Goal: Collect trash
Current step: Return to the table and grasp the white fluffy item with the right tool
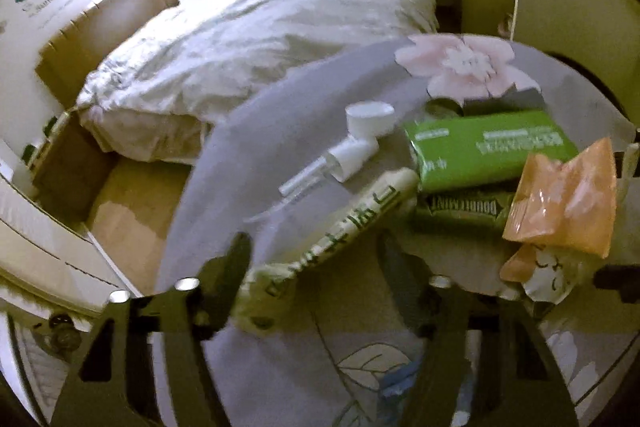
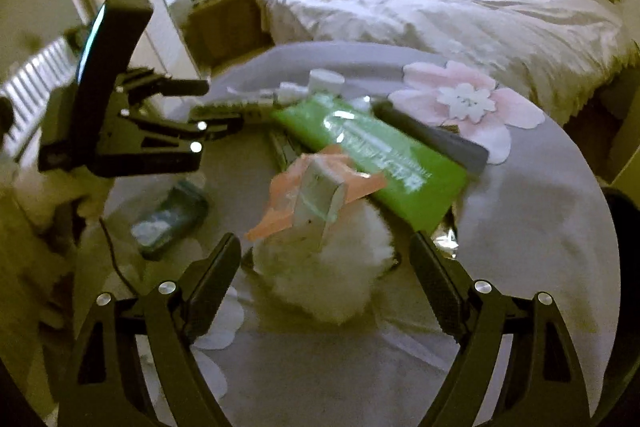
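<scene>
Trash lies on a round table with a grey flowered cloth. My left gripper is open, its jaws on either side of the near end of a long pale wrapper with dark print. Past it lie a clear spray bottle with a white cap, a green pack, a dark green gum pack and an orange wrapper. My right gripper is open around a white fluffy wad. The orange wrapper and a small white box lie just beyond it. The left gripper shows at the left.
A bed with a rumpled white duvet stands beyond the table. Cardboard boxes sit on the floor at the left. A dark flat case lies by the green pack. A small teal packet lies at the table's left.
</scene>
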A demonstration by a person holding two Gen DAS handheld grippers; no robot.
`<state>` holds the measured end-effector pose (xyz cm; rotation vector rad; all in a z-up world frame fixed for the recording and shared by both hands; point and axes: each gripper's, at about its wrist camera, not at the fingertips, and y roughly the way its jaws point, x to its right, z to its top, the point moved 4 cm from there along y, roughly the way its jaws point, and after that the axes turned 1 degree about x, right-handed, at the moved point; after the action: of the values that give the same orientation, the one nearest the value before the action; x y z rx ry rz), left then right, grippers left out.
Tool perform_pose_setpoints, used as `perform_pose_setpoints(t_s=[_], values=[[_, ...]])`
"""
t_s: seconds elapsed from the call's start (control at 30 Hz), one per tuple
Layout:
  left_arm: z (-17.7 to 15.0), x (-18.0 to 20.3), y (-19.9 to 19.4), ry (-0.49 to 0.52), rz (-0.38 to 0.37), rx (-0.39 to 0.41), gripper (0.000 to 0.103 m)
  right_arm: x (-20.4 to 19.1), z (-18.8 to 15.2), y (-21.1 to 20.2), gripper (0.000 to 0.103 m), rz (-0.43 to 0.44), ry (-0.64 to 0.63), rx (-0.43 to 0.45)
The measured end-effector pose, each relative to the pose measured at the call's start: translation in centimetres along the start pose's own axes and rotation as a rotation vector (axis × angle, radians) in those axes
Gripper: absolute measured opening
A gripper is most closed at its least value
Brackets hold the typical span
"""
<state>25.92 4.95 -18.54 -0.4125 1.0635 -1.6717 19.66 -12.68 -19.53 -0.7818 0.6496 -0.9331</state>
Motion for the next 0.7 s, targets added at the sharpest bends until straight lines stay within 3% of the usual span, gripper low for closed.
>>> perform_pose_setpoints(t_s=[0.03,0.1,0.13,0.17,0.3,0.47,0.7], values=[[-0.2,0.2,0.2,0.001,-0.002,-0.007,0.051,0.1,-0.1,0.4,0.084,-0.002,0.002,-0.012],[-0.5,0.5,0.4,0.006,0.007,-0.001,0.046,0.4,-0.5,1.0,0.065,0.004,0.016,-0.033],[-0.6,0.7,0.3,0.004,0.001,0.001,0.043,0.5,-0.6,1.2,0.063,0.012,0.027,-0.045],[-0.7,0.9,0.4,-0.001,-0.008,-0.002,0.031,0.6,-0.7,1.1,0.059,0.023,0.035,-0.046],[-1.5,1.0,-0.3,-0.036,-0.006,0.005,0.024,0.9,-0.7,0.6,0.047,0.041,0.056,-0.035],[-2.1,0.4,-2.2,-0.163,-0.081,0.042,0.012,1.3,-0.9,-1.1,0.046,0.078,0.088,-0.005],[-2.3,0.4,-6.6,-0.328,-0.188,0.141,0.011,1.7,-1.3,-4.8,0.045,0.098,0.104,0.061]])
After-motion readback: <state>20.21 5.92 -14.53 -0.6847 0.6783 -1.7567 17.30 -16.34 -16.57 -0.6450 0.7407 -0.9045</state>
